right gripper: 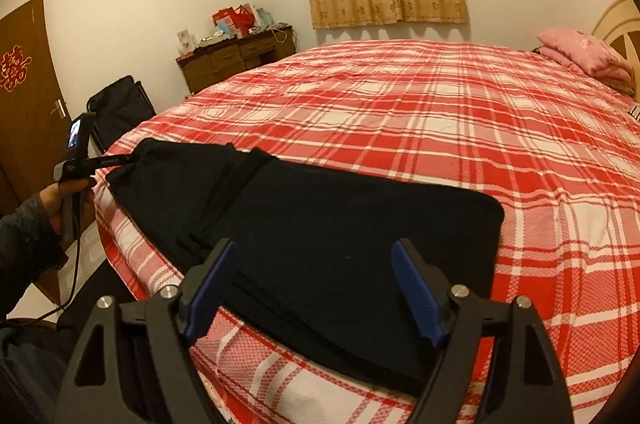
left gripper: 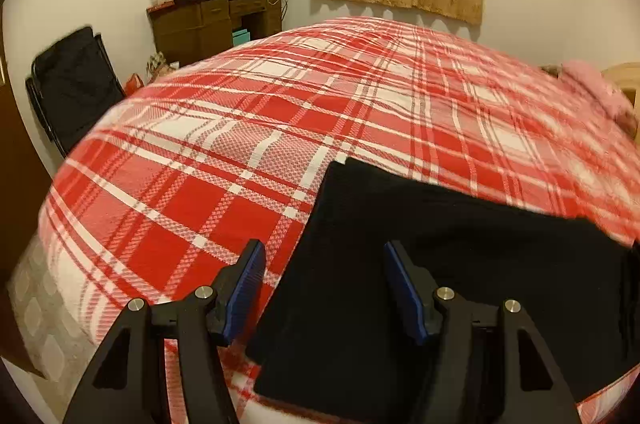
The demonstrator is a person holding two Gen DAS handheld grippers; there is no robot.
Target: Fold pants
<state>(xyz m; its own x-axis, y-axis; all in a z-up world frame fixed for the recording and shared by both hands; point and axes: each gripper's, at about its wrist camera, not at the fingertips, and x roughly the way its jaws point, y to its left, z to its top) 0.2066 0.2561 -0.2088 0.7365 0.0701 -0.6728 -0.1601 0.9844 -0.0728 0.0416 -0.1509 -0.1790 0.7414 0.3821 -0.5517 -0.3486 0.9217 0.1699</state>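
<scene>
Left wrist view: the black pants [left gripper: 420,264] are seen lying on the plaid bed [left gripper: 200,144] from 4 to 6 o'clock, and the left hand-held gripper [left gripper: 324,288] hangs above their left edge, fingers spread, nothing held.

Right wrist view: the pants [right gripper: 320,224] lie centrally, folded lengthwise, and the right hand-held gripper [right gripper: 314,288] is likewise parted and empty. The cloth is judged soft, limp and light; hem or waistband corners should be pinched.
</scene>
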